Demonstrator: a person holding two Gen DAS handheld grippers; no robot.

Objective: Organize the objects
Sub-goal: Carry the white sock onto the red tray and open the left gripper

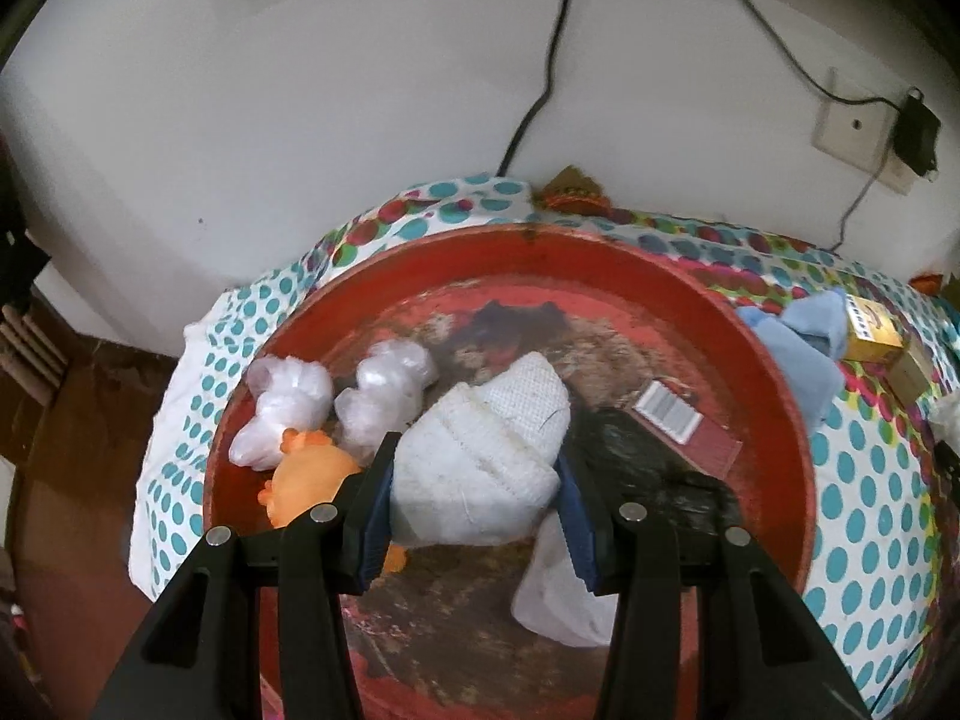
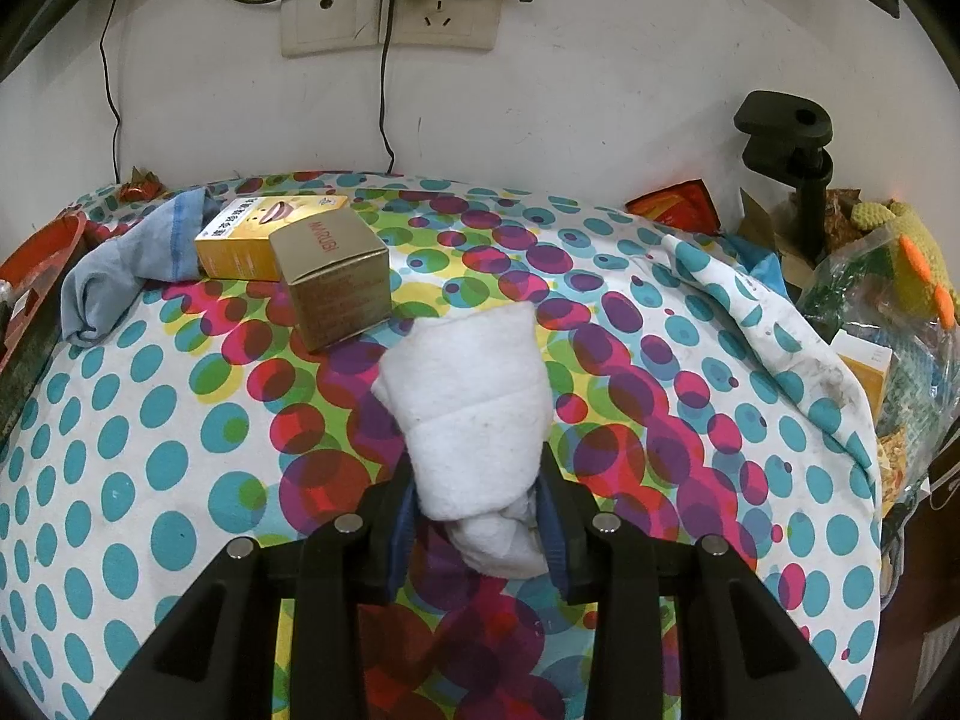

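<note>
In the left wrist view my left gripper (image 1: 477, 495) is shut on a rolled white knit sock (image 1: 480, 450) and holds it over the round red tray (image 1: 690, 282). In the tray lie two crumpled clear plastic bags (image 1: 336, 402), an orange rubber toy (image 1: 312, 480), a red box with a barcode (image 1: 690, 426), a black tuft (image 1: 654, 468) and a white cloth (image 1: 564, 588). In the right wrist view my right gripper (image 2: 480, 525) is shut on a rolled white towel (image 2: 474, 414) that rests on the polka-dot cloth (image 2: 150, 450).
A blue-grey sock (image 2: 120, 270), a yellow box (image 2: 258, 234) and a gold box (image 2: 336, 276) lie at the back left of the cloth. Bags, a knitted toy (image 2: 912, 246) and a black clamp stand (image 2: 792, 144) crowd the right edge. Wall sockets (image 2: 390, 18) with cables are behind.
</note>
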